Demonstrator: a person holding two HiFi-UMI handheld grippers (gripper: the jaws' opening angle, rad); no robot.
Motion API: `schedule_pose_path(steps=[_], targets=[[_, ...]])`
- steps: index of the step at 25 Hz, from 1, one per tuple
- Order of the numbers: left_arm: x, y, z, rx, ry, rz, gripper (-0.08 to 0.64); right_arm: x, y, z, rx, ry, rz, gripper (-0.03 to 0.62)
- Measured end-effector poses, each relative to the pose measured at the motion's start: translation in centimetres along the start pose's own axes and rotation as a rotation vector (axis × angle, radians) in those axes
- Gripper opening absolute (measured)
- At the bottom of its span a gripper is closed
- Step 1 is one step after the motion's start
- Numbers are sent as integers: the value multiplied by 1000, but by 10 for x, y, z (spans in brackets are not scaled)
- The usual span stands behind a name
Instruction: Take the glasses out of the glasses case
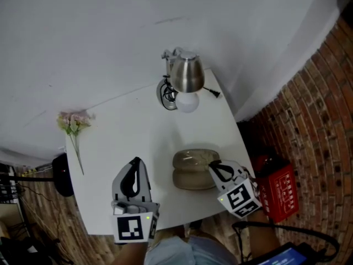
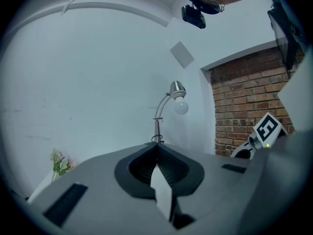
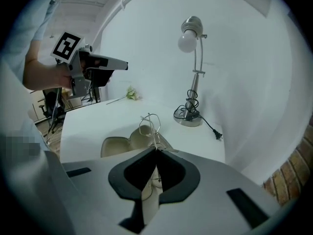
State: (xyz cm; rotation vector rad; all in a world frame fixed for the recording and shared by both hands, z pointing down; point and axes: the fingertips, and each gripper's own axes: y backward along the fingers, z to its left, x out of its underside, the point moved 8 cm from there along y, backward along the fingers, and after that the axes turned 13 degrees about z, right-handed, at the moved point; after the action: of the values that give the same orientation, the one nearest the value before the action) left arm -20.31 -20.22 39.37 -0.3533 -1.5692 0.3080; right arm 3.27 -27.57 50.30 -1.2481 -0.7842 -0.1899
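first, flower sprig: soft pale petals on a thin stem, lying flat near the left edge of the table, well apart from the work; no hazard judged.
left gripper: grey plastic shell with dark ribbed pads pressed together on nothing; it is raised beside the glasses case and not touching it.
risk at left: nothing pins the case down, so a snagged temple could drag or flip it.
lamp: brushed metal dome, round white bulb and a coiled cord at the base, on the far side of the table and well clear.
glasses case: beige clamshell with smooth, rounded, hard-looking halves, lying open on the matte white table.
glasses: thin wire rims and temples, held up over the open case, the lower part seemingly close to the shell.
right gripper: jaws closed tight, pinching the wire frame at their tips.
risk at right: wire this thin and smooth could pivot or slip between the pads, and too hard a squeeze may bend it; a drop would land on the case or the table.
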Motion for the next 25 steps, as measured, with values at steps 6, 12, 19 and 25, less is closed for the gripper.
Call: schedule_pose_path(steps=[6,12,19,25], targets=[[-12,11,-10,11,-21,-50,6,-9,26,-8,57,-39,-74,28],[-34,26,-18,7,-41,-107,6,-22,62,-15,129,-72,-162,28],[-55,43,-33,37,-67,-191,6,-33,101,-21,204,-97,-255,28],[-66,54,-35,16,-61,-213,6,-45,137,-28,284,-123,-344,28]])
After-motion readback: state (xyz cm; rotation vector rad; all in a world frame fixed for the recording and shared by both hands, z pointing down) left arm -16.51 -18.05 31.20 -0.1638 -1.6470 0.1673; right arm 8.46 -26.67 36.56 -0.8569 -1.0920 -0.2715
